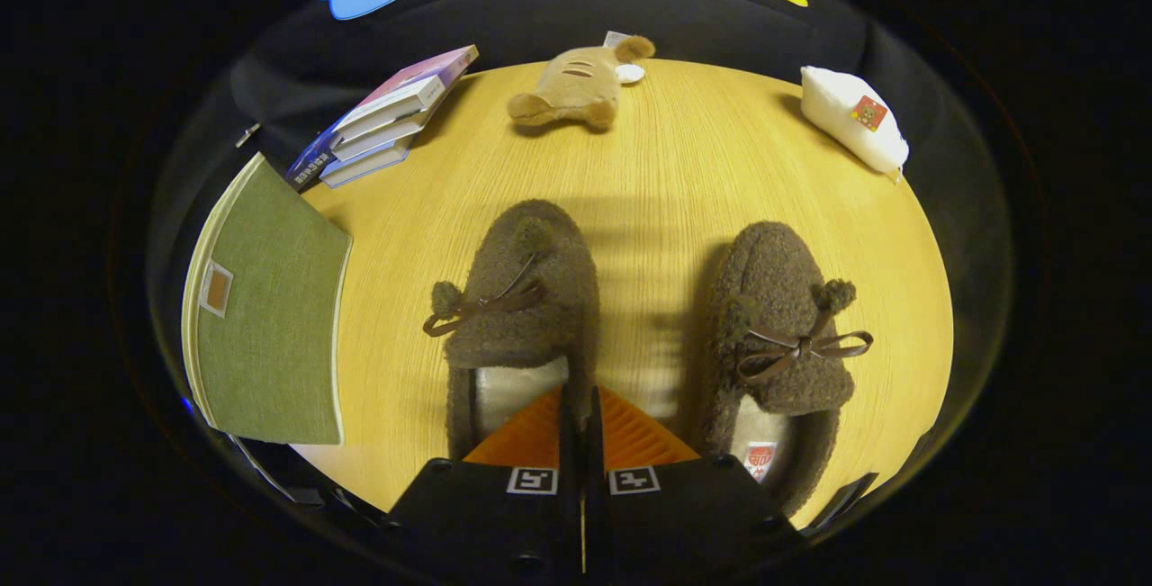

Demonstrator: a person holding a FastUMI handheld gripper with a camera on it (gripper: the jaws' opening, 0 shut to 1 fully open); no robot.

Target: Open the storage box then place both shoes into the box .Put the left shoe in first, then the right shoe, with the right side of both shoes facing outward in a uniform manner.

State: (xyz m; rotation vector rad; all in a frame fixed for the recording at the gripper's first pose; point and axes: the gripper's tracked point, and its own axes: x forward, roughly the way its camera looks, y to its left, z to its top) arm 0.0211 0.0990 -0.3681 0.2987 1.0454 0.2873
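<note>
Two brown fleece slippers with bows lie side by side on the round wooden table [666, 172], toes pointing away from me. The left-hand shoe [522, 298] sits just ahead of my fingers, its pale lining showing beside the left finger. The right-hand shoe [783, 325] lies off to the right of the fingers. My gripper [580, 397] is shut, its fingers pressed together with nothing visibly held, their tips over the inner edge of the left-hand shoe. The green fabric storage box [270, 316] stands at the table's left side with its lid closed.
Beyond the shoes, a stack of books [387, 118] lies at the back left. A tan plush toy [571, 86] rests at the far edge, and a white pouch [850, 118] at the back right. Bare tabletop separates the two shoes.
</note>
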